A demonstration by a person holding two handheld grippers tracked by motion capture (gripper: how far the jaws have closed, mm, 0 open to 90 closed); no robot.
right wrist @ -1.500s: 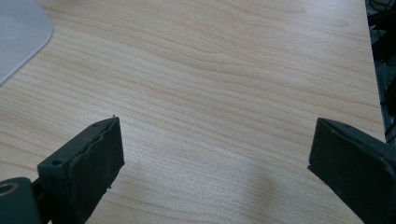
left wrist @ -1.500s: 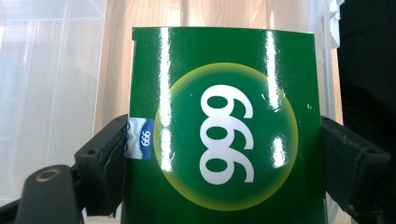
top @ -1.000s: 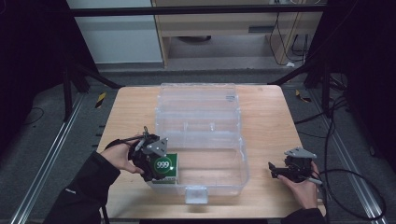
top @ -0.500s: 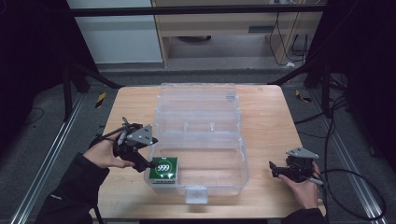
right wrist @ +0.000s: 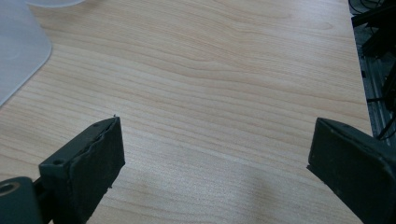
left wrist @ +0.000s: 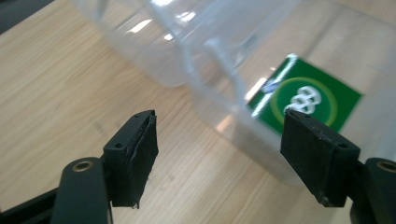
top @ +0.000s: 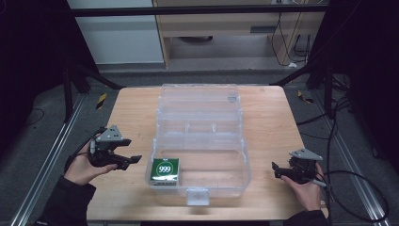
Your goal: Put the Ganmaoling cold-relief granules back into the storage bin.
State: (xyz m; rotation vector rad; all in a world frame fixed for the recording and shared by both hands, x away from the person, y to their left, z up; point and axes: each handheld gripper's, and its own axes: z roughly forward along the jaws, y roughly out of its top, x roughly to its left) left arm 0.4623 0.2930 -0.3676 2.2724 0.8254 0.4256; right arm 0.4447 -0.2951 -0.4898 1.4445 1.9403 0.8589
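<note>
Storage case (top: 200, 89) of clear, glossy plastic lies open in the middle of a pale wood-grain tabletop (top: 131, 117). Its lid is folded back toward the far edge, and its deep tray faces the person. Thin see-through dividers cross the far section. A small frosted latch (top: 197, 197) sticks out from the near wall.

Inside the tray, in its near left corner, a small green carton (top: 164, 169) lies flat. It is square-edged, and its top face shows white numerals reading 999 inside a ring. It rests close against the left wall, probably because that corner is the easiest to reach from the left side.

The left tongs (top: 131, 161), held in the person's left hand (top: 84, 167), hover just left of the case, outside its wall, and point toward the carton. Their black, flat-faced pads have just been drawing closer together but stand apart, with nothing between them. In the left gripper view, the carton (left wrist: 306, 95) shows beyond the rounded plastic wall, apart from both pads. It appears to be set down and let go.

The right tongs (top: 275, 170), in the right hand (top: 306, 188), rest low near the right edge of the tabletop, well apart from the case. They are spread wide and empty, over bare wood. This looks like a waiting position that keeps them clear of the tray.
</note>
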